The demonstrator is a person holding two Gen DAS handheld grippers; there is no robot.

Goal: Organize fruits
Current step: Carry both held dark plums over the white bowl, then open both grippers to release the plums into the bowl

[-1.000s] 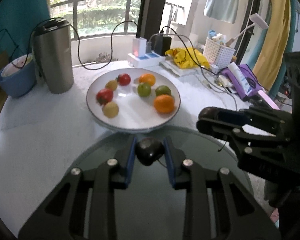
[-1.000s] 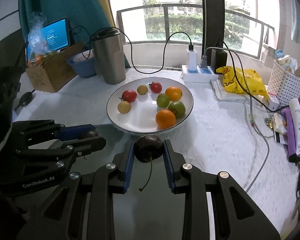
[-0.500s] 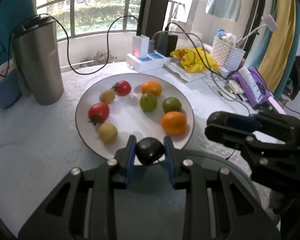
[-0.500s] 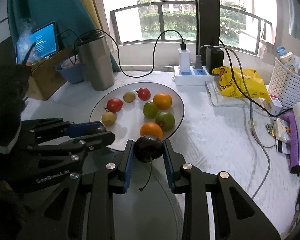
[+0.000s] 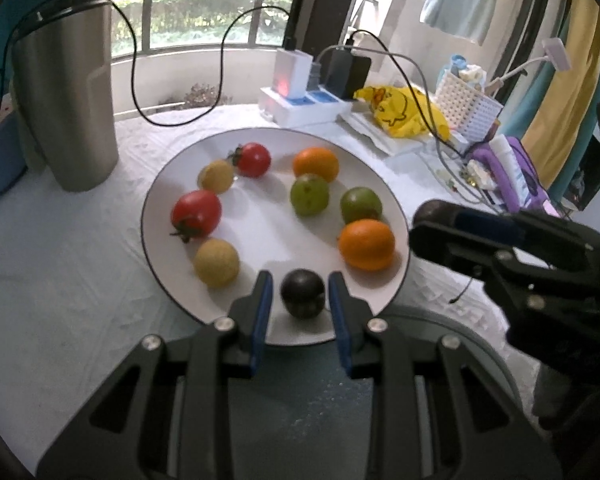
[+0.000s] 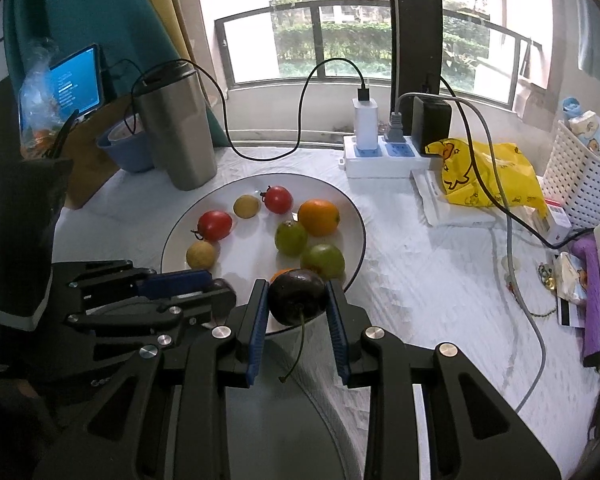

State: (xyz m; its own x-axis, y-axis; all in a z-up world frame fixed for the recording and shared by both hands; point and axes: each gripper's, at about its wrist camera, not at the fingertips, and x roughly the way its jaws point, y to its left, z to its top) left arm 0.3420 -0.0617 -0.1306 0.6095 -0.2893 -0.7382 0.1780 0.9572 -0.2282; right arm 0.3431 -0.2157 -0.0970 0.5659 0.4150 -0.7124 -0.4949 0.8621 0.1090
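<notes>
Our left claw (image 5: 300, 300) is opening, freeing its dark cherry (image 5: 302, 293) onto the plate's (image 5: 156, 184) near rim; our right claw (image 6: 297, 304) clenches another cherry (image 6: 297, 297).

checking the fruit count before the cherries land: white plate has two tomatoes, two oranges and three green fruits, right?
Not quite: the white plate holds two green fruits, not three, as the left wrist view shows. The two tomatoes and two oranges are right.

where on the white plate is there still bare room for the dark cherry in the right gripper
The white plate is bare down its middle, between the red tomatoes and yellow fruits on one side and the green fruits and oranges on the other. Its near rim is crowded: the left gripper is opening around a dark cherry there.
</notes>
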